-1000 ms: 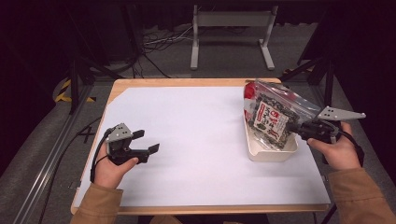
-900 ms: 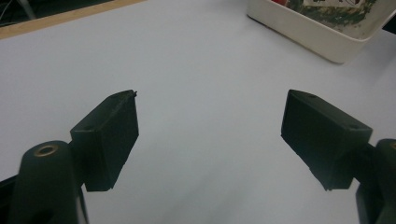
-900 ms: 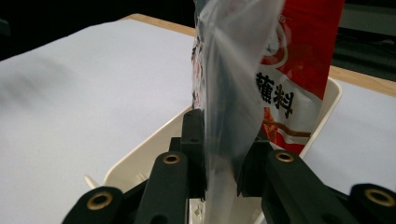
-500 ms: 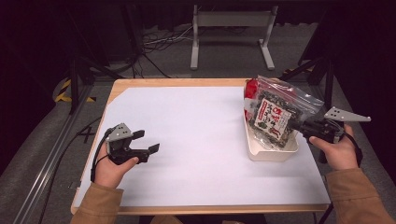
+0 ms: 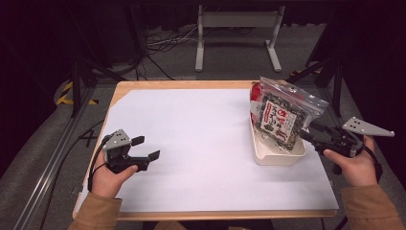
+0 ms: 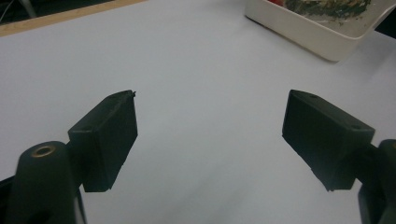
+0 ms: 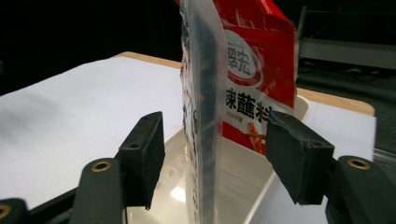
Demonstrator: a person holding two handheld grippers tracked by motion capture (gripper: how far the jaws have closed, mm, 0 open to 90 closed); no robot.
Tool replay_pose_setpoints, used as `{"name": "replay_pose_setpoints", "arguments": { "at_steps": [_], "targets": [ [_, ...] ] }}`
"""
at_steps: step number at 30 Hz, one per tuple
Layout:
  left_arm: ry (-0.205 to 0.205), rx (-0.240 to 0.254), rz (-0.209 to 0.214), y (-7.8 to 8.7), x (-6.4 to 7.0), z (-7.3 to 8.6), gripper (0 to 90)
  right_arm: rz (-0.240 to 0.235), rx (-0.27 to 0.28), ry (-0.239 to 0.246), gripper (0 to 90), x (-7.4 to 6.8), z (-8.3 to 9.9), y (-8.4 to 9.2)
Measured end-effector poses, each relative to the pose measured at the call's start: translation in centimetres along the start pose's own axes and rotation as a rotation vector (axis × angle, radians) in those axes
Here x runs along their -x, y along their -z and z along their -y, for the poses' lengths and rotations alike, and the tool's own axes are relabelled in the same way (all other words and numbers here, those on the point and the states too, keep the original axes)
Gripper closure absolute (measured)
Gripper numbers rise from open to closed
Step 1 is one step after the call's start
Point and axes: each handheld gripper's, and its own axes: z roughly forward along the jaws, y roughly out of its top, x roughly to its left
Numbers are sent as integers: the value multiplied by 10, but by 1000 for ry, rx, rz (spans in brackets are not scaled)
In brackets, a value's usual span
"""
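White sheet: my table (image 5: 191,139) is covered almost edge to edge, with bare wood showing as a thin strip along the far and near rims. The whole middle lies free between my two hands, so I have wide room there.
Table edges: the cream tray (image 5: 280,157) sits near the right edge; past every rim I see dark floor, cables and a metal stand.
Clear pouch: the clear bag (image 5: 282,117) of dark dried bits stands on edge in the tray, leaning back against the red packet (image 7: 254,70) behind it.
Writing: the red packet carries large white Chinese characters, "翠宏" on top; the clear bag has a white label with red print that I cannot read.
Right claw: my right gripper (image 7: 212,154) has just been opening; the bag's edge stands between the jaws, and neither pad presses it, so it is released.
Left claw: my left gripper (image 6: 210,135) rests low over the sheet near the left edge, spread wide, grasping nothing.
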Motion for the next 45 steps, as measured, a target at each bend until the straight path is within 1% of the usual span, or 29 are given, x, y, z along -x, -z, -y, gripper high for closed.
{"name": "replay_pose_setpoints", "arguments": {
  "at_steps": [1, 2, 3, 4, 5, 8, 12, 13, 14, 15, 17, 18, 19, 20, 21, 22, 25, 26, 27, 28, 32, 34, 35, 36, 37, 40, 41, 43, 45],
  "targets": [
    [2, 5, 4, 1, 1, 0, 187, 6, 1, 9, 375, -1, 0, 3],
    [-10, 7, 2, 2, 1, 0, 186, 15, 3, 14, 368, -4, 0, 6],
    [-5, 10, 6, 3, 3, 0, 186, 21, 5, 25, 362, -5, 1, 8],
    [-16, 14, 5, 4, 3, -1, 185, 30, 8, 39, 361, -9, 2, 11],
    [-8, 16, 11, 5, 4, -1, 185, 34, 5, 46, 361, -12, 3, 13],
    [-16, 26, 19, 9, 6, -1, 183, 39, 0, 70, 361, -22, 6, 19],
    [-17, 36, 24, 12, 8, 0, 179, 3, 10, 81, 352, -37, 5, 23],
    [-27, 38, 28, 13, 9, 0, 178, -7, 12, 84, 352, -40, 4, 23],
    [-26, 37, 28, 14, 9, 1, 177, -18, 9, 90, 351, -44, 4, 23],
    [-26, 37, 28, 14, 9, 1, 176, -18, 9, 90, 351, -44, 4, 23],
    [-21, 40, 33, 15, 10, 1, 174, -45, 11, 99, 345, -51, 4, 21],
    [-32, 42, 32, 16, 9, 1, 172, -63, 10, 104, 344, -55, 3, 19],
    [-26, 49, 34, 17, 10, 1, 171, -74, 11, 108, 342, -58, 3, 17],
    [-32, 49, 36, 18, 10, 1, 169, -80, 10, 113, 339, -60, 2, 15],
    [-23, 51, 41, 19, 10, 1, 168, -91, 10, 115, 337, -62, 2, 13],
    [-35, 54, 39, 20, 10, 1, 168, -99, 10, 115, 336, -64, 2, 11],
    [-30, 65, 54, 22, 11, 3, 166, -133, 10, 117, 328, -69, 3, 2],
    [-18, 72, 63, 23, 12, 4, 166, -145, 15, 118, 326, -71, 3, -1],
    [-24, 73, 64, 24, 11, 4, 166, -159, 20, 118, 322, -73, 4, -5],
    [-13, 82, 66, 24, 12, 4, 166, -173, 22, 119, 319, -75, 5, -7],
    [-21, 89, 68, 26, 13, 5, 166, -215, 19, 128, 315, -84, 10, -23],
    [-21, 90, 69, 27, 14, 6, 166, -228, 19, 130, 315, -88, 11, -28],
    [-33, 91, 71, 28, 14, 7, 165, -233, 18, 133, 314, -90, 12, -31],
    [-22, 96, 70, 29, 14, 8, 165, -239, 19, 134, 314, -92, 12, -33],
    [-28, 97, 70, 30, 14, 8, 165, -246, 20, 137, 312, -93, 12, -35],
    [-21, 99, 70, 31, 14, 11, 163, -254, 20, 140, 312, -96, 14, -39],
    [-30, 97, 70, 32, 14, 12, 161, -269, 17, 138, 311, -100, 18, -45],
    [-21, 98, 72, 33, 14, 16, 161, -283, 23, 139, 310, -102, 22, -49],
    [-16, 95, 57, 33, 13, 18, 161, -302, 33, 139, 309, -105, 26, -54]
  ]
}}
